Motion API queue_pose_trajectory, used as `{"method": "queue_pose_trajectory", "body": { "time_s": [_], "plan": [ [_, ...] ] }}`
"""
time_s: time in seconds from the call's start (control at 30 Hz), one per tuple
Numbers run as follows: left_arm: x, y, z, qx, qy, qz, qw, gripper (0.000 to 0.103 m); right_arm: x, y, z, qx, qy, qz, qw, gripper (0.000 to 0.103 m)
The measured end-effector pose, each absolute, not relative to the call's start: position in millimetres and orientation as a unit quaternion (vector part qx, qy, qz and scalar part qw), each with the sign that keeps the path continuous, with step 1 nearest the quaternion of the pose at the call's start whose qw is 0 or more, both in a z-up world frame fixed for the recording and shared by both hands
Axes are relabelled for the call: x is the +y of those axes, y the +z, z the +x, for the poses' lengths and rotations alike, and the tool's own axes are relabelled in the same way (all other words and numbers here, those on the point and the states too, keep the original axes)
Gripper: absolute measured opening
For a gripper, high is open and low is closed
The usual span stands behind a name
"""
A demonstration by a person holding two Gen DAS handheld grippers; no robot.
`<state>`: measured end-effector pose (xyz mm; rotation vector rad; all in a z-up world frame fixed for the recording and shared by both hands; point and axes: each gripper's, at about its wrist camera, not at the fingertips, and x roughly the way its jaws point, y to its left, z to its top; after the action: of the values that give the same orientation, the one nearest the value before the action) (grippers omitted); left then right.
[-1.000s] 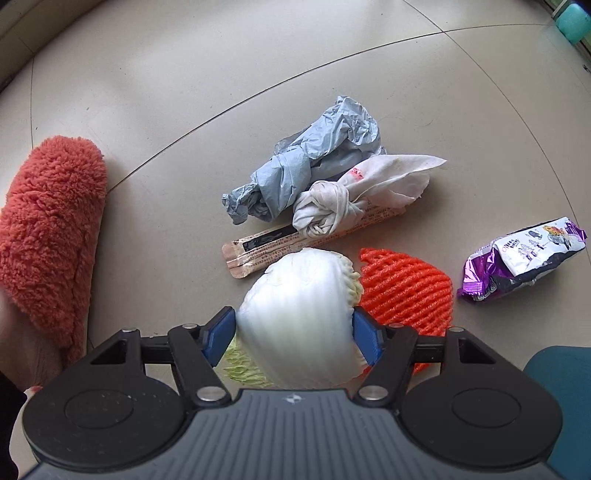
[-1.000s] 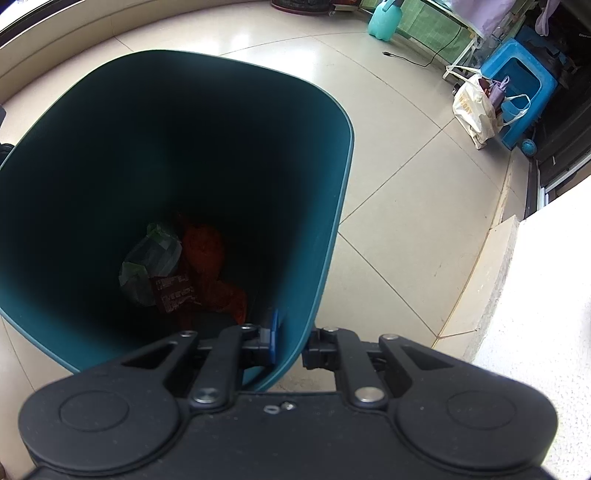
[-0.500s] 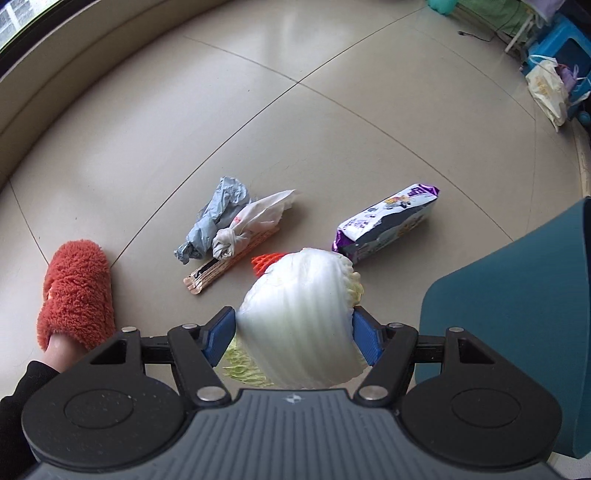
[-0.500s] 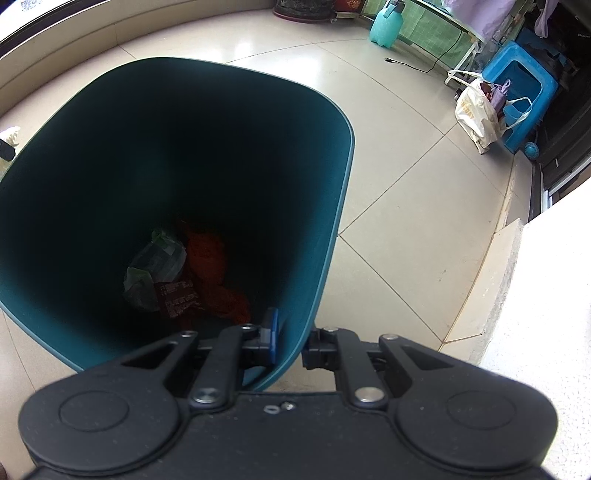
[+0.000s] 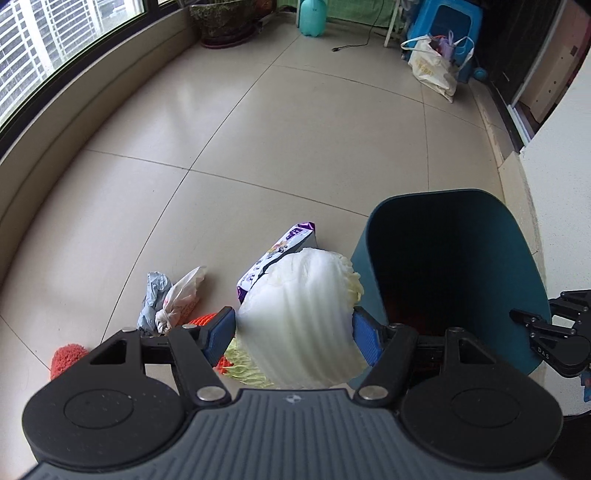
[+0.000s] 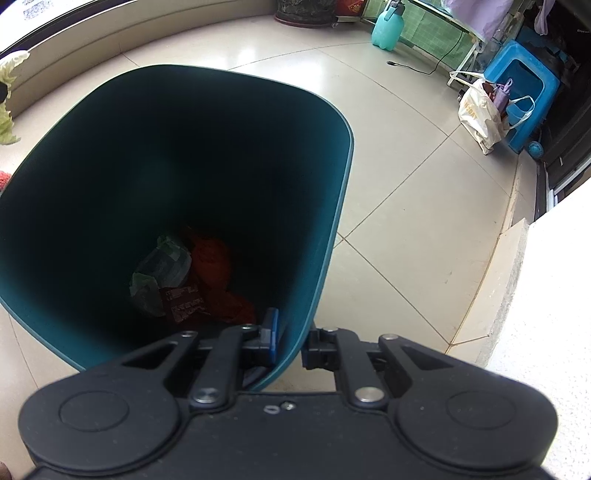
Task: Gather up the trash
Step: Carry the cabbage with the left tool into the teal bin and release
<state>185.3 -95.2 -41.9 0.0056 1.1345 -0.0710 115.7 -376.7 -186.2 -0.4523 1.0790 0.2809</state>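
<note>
My left gripper (image 5: pixel 293 332) is shut on a pale cabbage chunk (image 5: pixel 303 314), held high above the floor just left of the teal bin (image 5: pixel 454 229). On the tiles below lie a purple snack bag (image 5: pixel 284 247), a knotted white bag (image 5: pixel 181 291), a crumpled grey bag (image 5: pixel 153 291) and an orange foam net (image 5: pixel 201 319). My right gripper (image 6: pixel 290 339) is shut on the near rim of the teal bin (image 6: pixel 332 206), one finger inside and one outside. Orange and green rubbish (image 6: pixel 184 280) lies at the bin's bottom. The cabbage (image 6: pixel 9 99) shows at the right wrist view's left edge.
An orange fuzzy slipper (image 5: pixel 66 356) sits at the lower left. A white wall (image 5: pixel 561 184) stands right of the bin. A blue stool (image 5: pixel 448 22), a cream tote bag (image 5: pixel 432 66), a teal bottle (image 5: pixel 312 16) and a plant pot (image 5: pixel 221 22) line the far side.
My left gripper has risen and swung right with the cabbage, so the floor trash shrank and the bin came into view. The right gripper and the bin kept still.
</note>
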Motion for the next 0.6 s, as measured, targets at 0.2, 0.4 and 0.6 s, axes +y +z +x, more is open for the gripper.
{"method": "queue_pose_trajectory", "body": {
  "time_s": [0.2,0.4,0.6],
  "plan": [
    [-142,-24,192,0.526,-0.081,0.026,0.846,0.068,-379,-186,114,0.506,0.133,-0.211,0.826,0.011],
    [-197,-35,196,0.524,-0.129,0.067,0.839,0.068,-380,-185,114,0.505,0.136,-0.208,0.826,0.011],
    [-235,-84,214,0.560,-0.145,0.093,0.810,0.068,-381,-186,113,0.502,0.138,-0.210,0.827,0.011]
  ]
}}
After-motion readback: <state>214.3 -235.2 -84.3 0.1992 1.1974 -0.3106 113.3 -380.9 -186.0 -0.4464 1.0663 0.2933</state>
